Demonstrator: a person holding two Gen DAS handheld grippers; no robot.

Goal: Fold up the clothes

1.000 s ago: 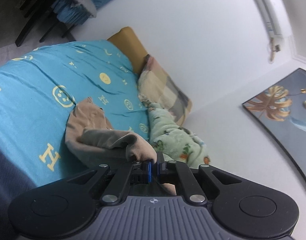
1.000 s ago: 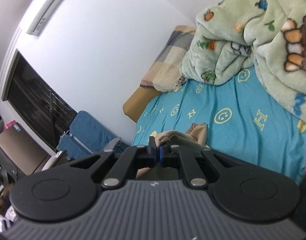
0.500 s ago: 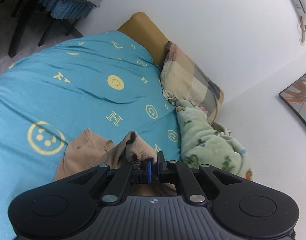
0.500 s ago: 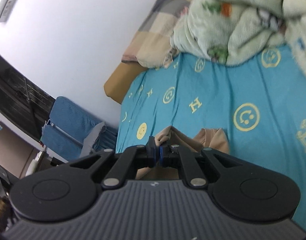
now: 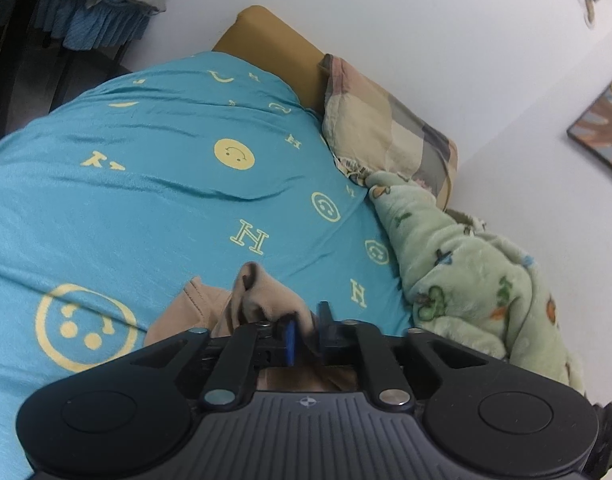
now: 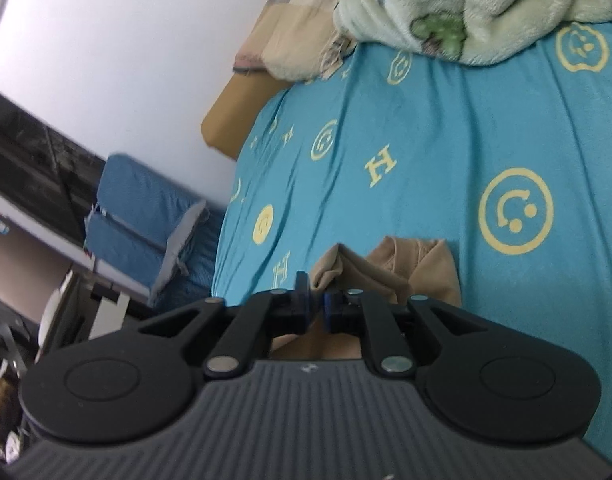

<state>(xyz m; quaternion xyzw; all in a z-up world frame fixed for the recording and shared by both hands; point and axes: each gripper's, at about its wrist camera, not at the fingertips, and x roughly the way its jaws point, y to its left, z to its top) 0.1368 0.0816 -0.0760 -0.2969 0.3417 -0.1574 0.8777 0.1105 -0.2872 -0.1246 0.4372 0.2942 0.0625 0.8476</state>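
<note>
A tan garment (image 5: 262,296) lies bunched on the turquoise bed sheet (image 5: 146,184), close in front of both grippers. My left gripper (image 5: 307,330) has its jaws a little apart, with a fold of the tan cloth still between them. In the right wrist view the same garment (image 6: 405,272) lies on the sheet (image 6: 445,140). My right gripper (image 6: 315,306) has its jaws slightly parted around an edge of the cloth. Most of the garment is hidden under the gripper bodies.
A green fleece blanket (image 5: 465,272) is heaped along the wall side, also seen in the right wrist view (image 6: 485,4). A checked pillow (image 5: 385,128) and a mustard headboard cushion (image 5: 274,48) lie at the bed's head. A blue folding chair (image 6: 146,216) stands beside the bed.
Both grippers have moved forward and down over the bed with the tan garment. Their jaws, shut tight earlier, now stand slightly apart, the left more than the right.
</note>
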